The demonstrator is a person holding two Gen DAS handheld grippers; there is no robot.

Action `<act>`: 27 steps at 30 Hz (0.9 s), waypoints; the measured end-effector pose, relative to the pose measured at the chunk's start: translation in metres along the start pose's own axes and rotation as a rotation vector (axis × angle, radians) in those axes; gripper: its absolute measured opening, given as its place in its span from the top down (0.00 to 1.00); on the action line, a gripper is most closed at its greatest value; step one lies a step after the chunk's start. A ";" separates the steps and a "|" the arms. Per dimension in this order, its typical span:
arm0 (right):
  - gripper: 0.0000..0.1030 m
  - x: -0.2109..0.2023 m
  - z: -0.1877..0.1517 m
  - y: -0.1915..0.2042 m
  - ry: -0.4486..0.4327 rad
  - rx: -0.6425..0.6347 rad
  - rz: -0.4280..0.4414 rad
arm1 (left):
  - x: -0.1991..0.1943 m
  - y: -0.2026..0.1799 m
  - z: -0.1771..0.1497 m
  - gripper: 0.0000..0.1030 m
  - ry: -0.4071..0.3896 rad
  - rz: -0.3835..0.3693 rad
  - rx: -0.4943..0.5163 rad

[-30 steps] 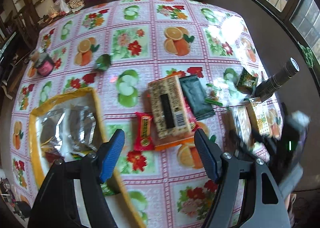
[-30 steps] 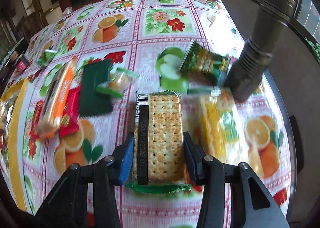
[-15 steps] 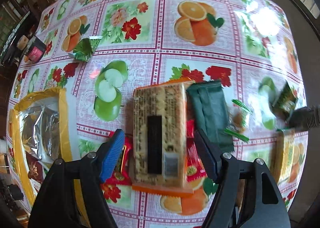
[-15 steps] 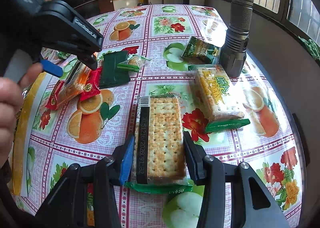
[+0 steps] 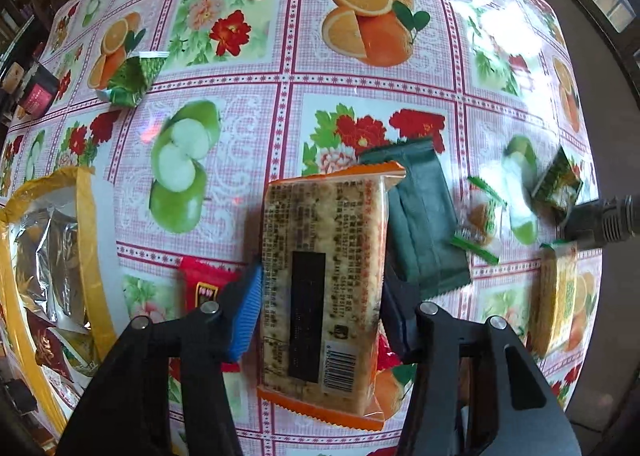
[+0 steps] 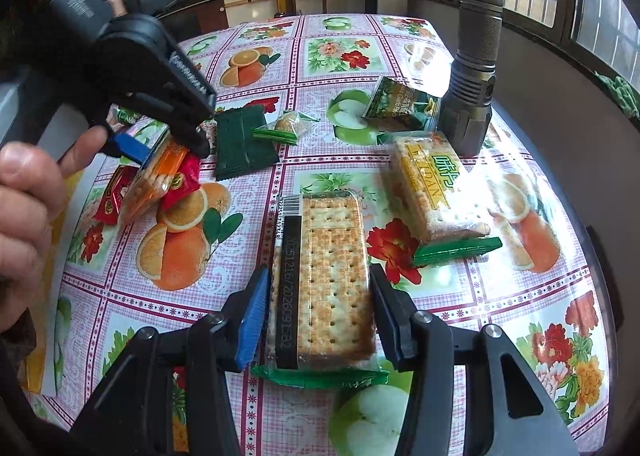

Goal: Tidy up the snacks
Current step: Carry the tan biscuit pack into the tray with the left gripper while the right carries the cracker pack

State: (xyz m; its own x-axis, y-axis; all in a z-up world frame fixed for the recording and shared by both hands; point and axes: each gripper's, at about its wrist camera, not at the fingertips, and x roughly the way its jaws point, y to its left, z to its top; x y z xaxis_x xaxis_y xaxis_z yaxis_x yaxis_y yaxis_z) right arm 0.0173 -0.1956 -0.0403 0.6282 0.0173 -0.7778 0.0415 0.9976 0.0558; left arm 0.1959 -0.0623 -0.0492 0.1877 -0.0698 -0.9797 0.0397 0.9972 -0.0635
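A: Left gripper (image 5: 320, 308) has just been closing on the orange-edged cracker pack (image 5: 324, 288). Pads look to be touching both long sides, jaws roughly a third open. Pack lies at centre of the left wrist view, partly over the red sachets (image 5: 202, 284).

B: Right side?

A: Right gripper (image 6: 318, 320) is clamped on the green-edged cracker pack (image 6: 324, 284), similar opening. Pack's far end looks low over the tablecloth (image 6: 440, 296); can't tell if it touches.

B: Advice for the left?

A: Squeeze gently, crackers will likely crack. Lift straight up so the sachets don't drag. The yellow-rimmed bag (image 5: 86, 240) at 9 o'clock looks like the drop target. The dark green packet (image 5: 424, 224) at 2 o'clock is touching, so watch for snagging.
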 end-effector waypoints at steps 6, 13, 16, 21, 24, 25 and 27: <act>0.56 0.000 0.002 -0.002 0.009 0.011 0.005 | -0.015 0.016 -0.032 0.48 -0.006 -0.082 0.039; 0.56 -0.007 -0.006 0.001 0.039 -0.011 -0.003 | -0.040 0.030 -0.079 0.48 -0.013 -0.112 0.092; 0.56 -0.014 -0.016 0.003 0.051 -0.022 -0.005 | -0.046 0.025 -0.111 0.48 -0.024 -0.115 0.140; 0.56 -0.029 -0.034 0.010 0.063 -0.051 -0.023 | -0.045 0.021 -0.165 0.48 -0.029 -0.094 0.208; 0.56 -0.037 -0.044 0.013 0.063 -0.059 -0.033 | -0.050 0.021 -0.194 0.48 -0.091 -0.055 0.239; 0.56 -0.040 -0.047 0.013 0.064 -0.055 -0.035 | -0.051 0.022 -0.204 0.48 -0.109 -0.046 0.248; 0.56 -0.044 -0.050 0.013 0.061 -0.048 -0.039 | -0.053 0.022 -0.216 0.48 -0.130 -0.037 0.264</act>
State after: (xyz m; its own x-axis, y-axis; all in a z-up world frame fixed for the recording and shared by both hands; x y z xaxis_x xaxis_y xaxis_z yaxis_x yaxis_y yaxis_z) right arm -0.0487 -0.1798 -0.0366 0.5787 -0.0191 -0.8153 0.0270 0.9996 -0.0043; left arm -0.0255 -0.0309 -0.0399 0.3054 -0.1256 -0.9439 0.2998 0.9535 -0.0299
